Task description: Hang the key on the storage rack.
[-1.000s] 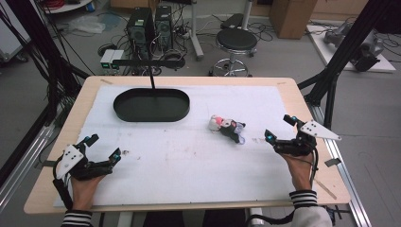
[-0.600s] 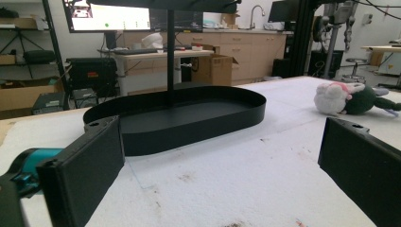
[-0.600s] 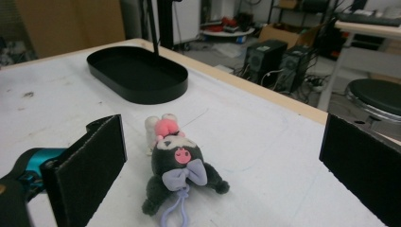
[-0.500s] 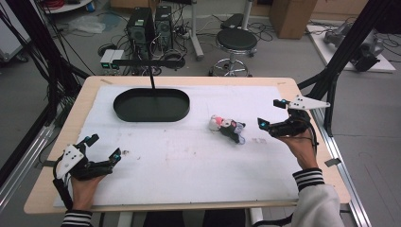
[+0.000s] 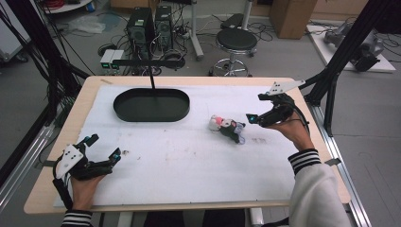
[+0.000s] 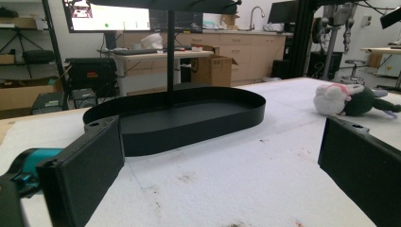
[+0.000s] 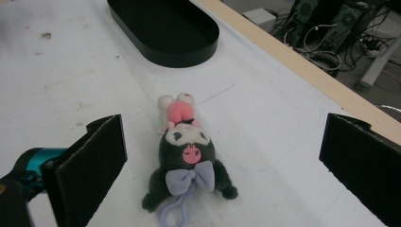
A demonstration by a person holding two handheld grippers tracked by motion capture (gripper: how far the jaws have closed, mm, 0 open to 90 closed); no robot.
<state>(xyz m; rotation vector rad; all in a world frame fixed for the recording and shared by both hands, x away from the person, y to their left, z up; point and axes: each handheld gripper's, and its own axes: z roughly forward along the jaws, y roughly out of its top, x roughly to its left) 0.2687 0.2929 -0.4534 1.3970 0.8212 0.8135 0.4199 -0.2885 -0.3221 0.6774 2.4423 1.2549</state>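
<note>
From the high view, a wooden-edged table [image 5: 302, 156] carries a white sheet, scuffed and spotted with small brown marks near its middle. A black oval tray [image 5: 151, 105] sits toward the far left, with a thin black post rising from its far side. A small plush toy [image 5: 227, 128] lies on the sheet right of centre. The right gripper [image 5: 253, 117] hangs just beside the toy, apart from it, jaws spread with nothing between them. The left gripper [image 5: 103, 151] rests at the near left corner, also spread wide and empty. Beyond the table stand a round black stool [image 5: 235, 41], computer towers [image 5: 150, 24] and tangled cables on a grey floor.

In the left gripper view, the jaws stand far apart over the stained sheet, the tray [image 6: 189, 118] straight ahead and the toy [image 6: 352, 98] lying off to the right. Behind are desks, a monitor and what may be a sink tap, too small to be sure.

In the right gripper view, the toy [image 7: 187, 156] lies on its back between the wide-open jaws, touched by neither: dark body, pink snout, lilac bow, pink-and-white top. The tray [image 7: 165, 30] lies farther off.
</note>
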